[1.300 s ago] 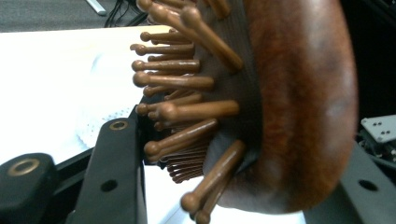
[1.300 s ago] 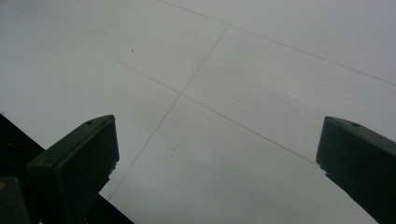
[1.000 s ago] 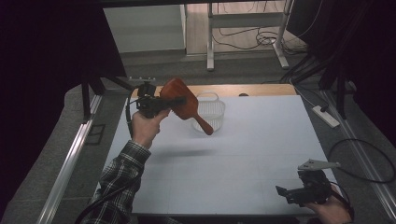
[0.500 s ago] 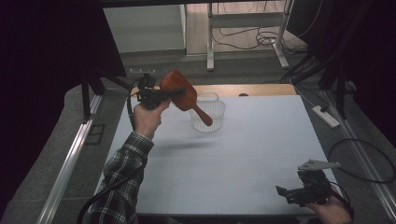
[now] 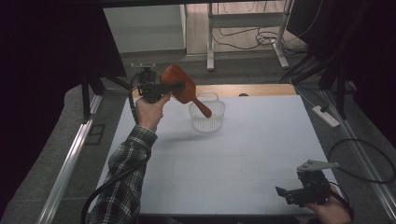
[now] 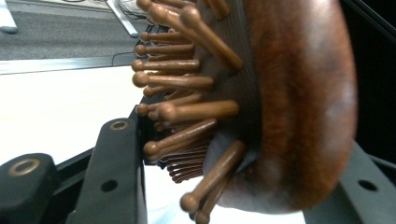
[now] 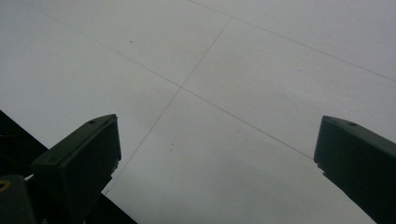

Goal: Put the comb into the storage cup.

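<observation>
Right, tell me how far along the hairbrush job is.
Done: the left tongs are shut on the head of the wooden hairbrush, lifted off the table. In hand: its handle points down toward the clear basket. Left: getting the brush into the basket, probably. The right tongs wait open at the near edge.

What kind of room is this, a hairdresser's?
Probably not; it looks like a lab or recording studio. A bare white table stands between black curtains, cables trail over the floor, and the brown wooden hairbrush sits in a left hand-held gripper.
</observation>
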`<control>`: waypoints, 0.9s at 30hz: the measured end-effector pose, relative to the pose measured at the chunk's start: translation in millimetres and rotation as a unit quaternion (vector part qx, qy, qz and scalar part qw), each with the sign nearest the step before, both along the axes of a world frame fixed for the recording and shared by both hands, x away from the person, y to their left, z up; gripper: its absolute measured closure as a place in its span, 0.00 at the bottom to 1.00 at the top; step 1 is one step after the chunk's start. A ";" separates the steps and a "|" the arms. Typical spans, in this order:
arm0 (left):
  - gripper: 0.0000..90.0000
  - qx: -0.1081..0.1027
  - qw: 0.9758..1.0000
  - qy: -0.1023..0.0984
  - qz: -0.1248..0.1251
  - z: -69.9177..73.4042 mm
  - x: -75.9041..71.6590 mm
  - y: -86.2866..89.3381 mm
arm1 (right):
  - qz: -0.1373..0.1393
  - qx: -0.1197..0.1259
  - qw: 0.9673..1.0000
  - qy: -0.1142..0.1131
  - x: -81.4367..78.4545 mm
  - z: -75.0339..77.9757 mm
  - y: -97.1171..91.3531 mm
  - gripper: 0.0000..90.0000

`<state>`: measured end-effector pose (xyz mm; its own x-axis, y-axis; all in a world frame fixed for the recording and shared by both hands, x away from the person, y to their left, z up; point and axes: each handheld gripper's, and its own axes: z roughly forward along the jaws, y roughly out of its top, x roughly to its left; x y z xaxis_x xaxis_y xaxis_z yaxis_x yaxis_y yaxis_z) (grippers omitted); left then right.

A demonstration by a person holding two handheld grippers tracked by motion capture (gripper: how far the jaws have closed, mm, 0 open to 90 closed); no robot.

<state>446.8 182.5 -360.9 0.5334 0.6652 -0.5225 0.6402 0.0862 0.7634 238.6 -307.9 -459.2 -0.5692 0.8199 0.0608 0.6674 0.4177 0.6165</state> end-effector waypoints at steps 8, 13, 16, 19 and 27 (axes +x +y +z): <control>0.57 0.012 1.000 0.002 0.009 -6.8 8.0 -7.6 | 0.000 0.001 1.000 0.002 -0.2 -0.1 -0.6 0.01; 0.57 0.013 1.000 0.003 0.012 -13.5 10.2 -12.2 | 0.000 0.000 1.000 0.001 -0.2 -0.2 -0.5 0.01; 0.57 0.014 1.000 0.004 0.014 -17.7 11.4 -15.0 | 0.000 0.000 1.000 0.002 -0.2 -0.2 -0.5 0.01; 0.57 0.013 1.000 0.004 0.016 -20.9 12.2 -16.9 | 0.000 0.001 1.000 0.002 -0.2 -0.3 -0.6 0.01; 0.57 0.021 1.000 0.004 0.015 -28.9 13.4 -24.1 | 0.003 -0.005 1.000 0.003 -0.3 -0.6 0.6 0.01</control>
